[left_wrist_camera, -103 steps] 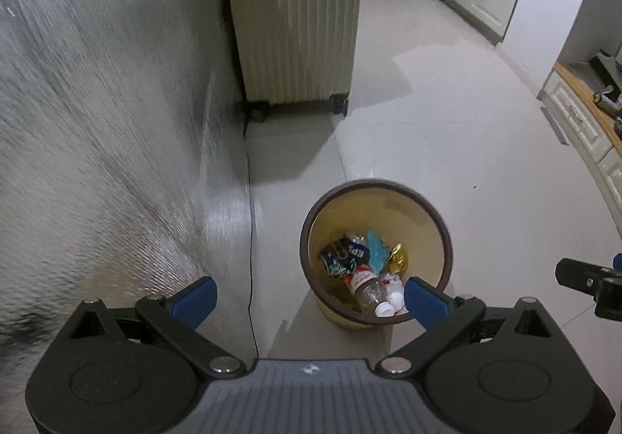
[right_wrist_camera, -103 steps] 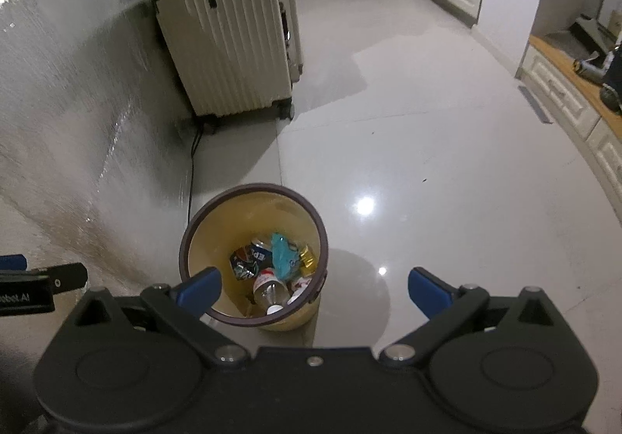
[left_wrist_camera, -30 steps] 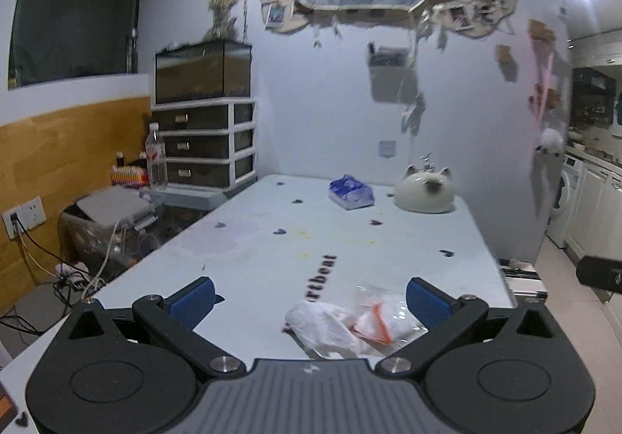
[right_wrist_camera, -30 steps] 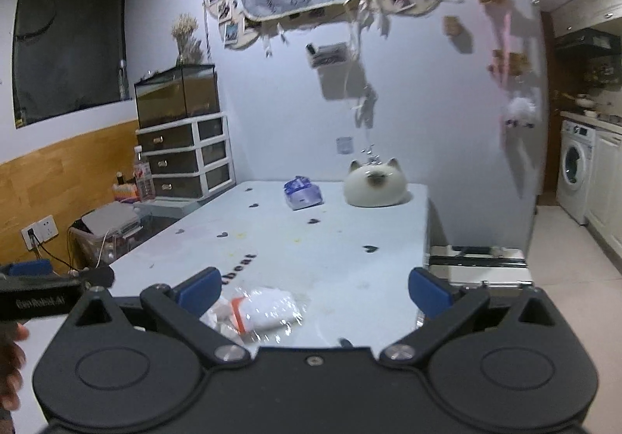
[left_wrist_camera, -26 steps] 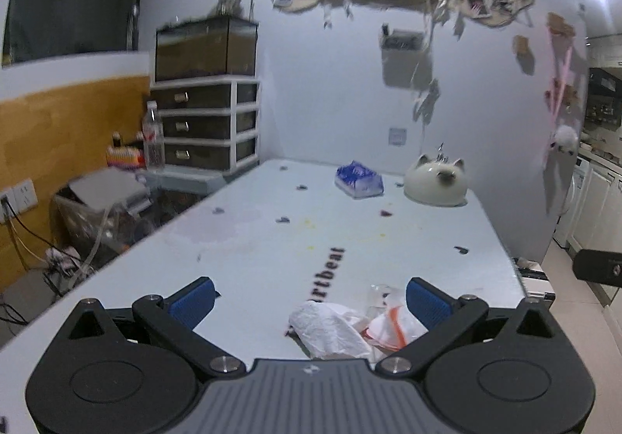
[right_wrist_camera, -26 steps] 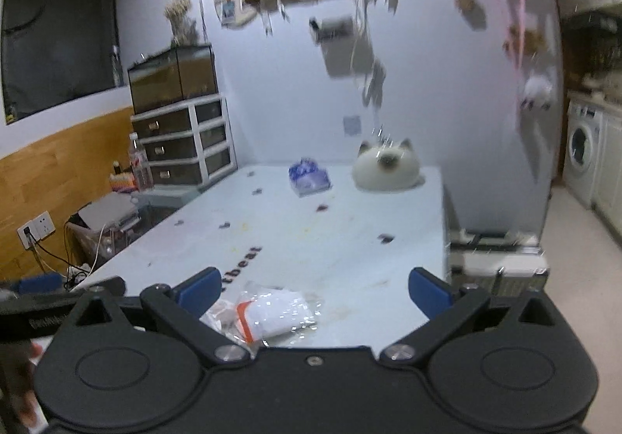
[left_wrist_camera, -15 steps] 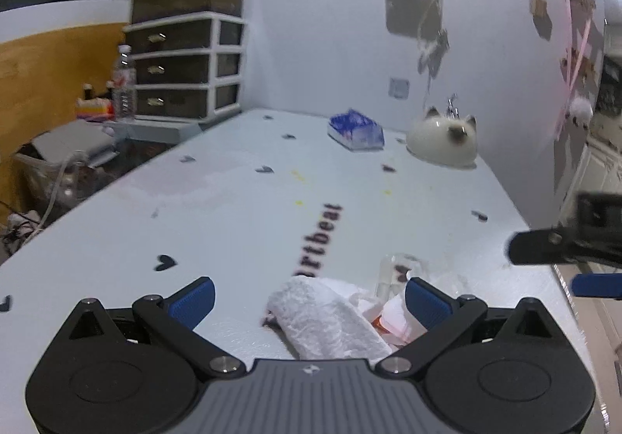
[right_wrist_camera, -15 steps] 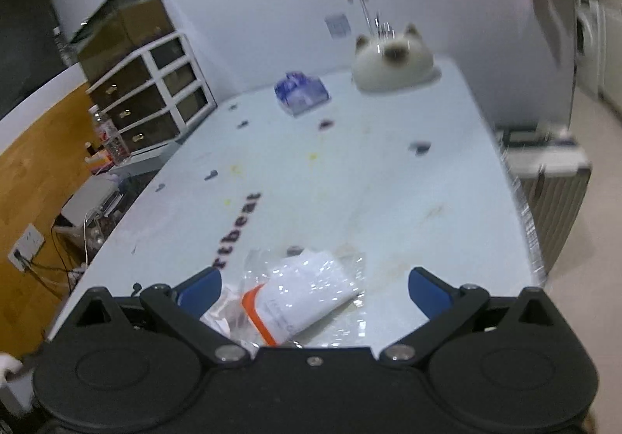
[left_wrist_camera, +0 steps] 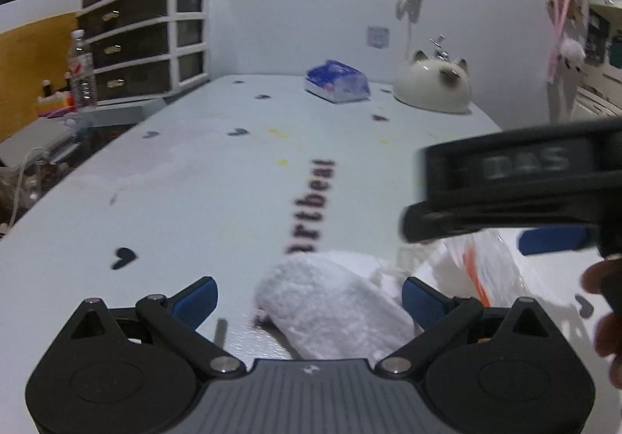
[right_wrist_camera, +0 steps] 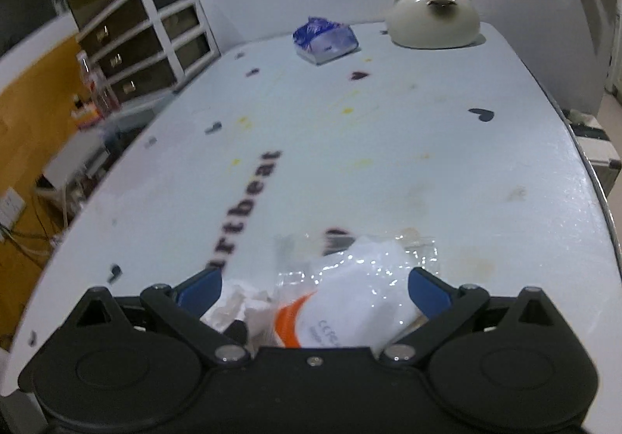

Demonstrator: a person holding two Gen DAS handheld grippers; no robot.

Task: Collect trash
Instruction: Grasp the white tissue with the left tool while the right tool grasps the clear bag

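A crumpled white tissue [left_wrist_camera: 330, 301] and a clear plastic wrapper [right_wrist_camera: 361, 290] with an orange band lie side by side at the near edge of a pale blue table [right_wrist_camera: 388, 146] — the tissue between the spread blue-tipped fingers of the left gripper [left_wrist_camera: 309, 296], the wrapper between those of the right gripper [right_wrist_camera: 315, 288]. Both sets of jaws stand wide apart, framing the litter without closing on it; whether the tips touch it cannot be told. In the left wrist view the right gripper [left_wrist_camera: 517, 193] reaches in from the right edge, blurred, above the wrapper [left_wrist_camera: 478, 270], with part of a person's hand [left_wrist_camera: 606, 313] behind it. Dark lettering [right_wrist_camera: 248, 208] runs along the tabletop, which is dotted with small heart shapes and yellowish stains. Toward the far end sit a blue-and-white tissue pack [right_wrist_camera: 324, 39] and, near it, a cream cat-shaped ornament [right_wrist_camera: 433, 20]. Beyond the left side of the table stands a drawer unit [left_wrist_camera: 144, 49] — a water bottle [left_wrist_camera: 81, 72] beside it.
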